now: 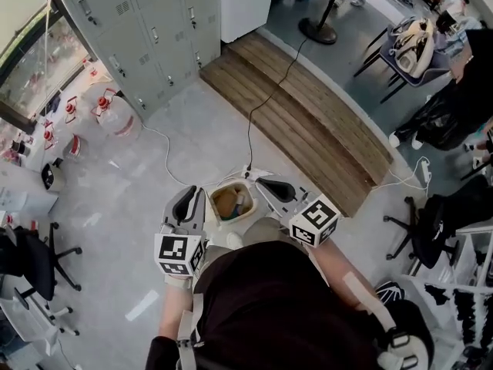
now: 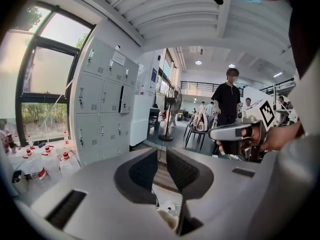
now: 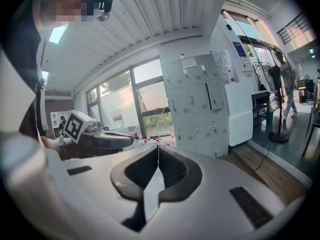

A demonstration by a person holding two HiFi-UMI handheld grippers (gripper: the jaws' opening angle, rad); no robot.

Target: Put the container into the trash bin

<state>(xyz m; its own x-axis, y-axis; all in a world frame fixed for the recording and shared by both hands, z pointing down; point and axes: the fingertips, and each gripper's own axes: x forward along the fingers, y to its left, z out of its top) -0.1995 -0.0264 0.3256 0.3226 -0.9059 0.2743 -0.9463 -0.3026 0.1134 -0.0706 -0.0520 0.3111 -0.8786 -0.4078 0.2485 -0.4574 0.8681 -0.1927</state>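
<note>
As left gripper (image 1: 192,195) points level, right gripper (image 1: 267,184) alongside.

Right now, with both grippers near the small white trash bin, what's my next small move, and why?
Probably draw both back: the left gripper stands slightly open and empty, the right gripper shut on nothing, and the small white trash bin already holds something.

I see a pale grey concrete floor (image 1: 139,199), with a wooden platform (image 1: 308,114) running diagonally to the far right. Grey metal lockers (image 1: 146,29) stand far left beside a tall window (image 2: 40,84). A black office chair (image 1: 35,264) sits near left, and a pedestal fan (image 1: 317,31) stands beyond the platform.
</note>
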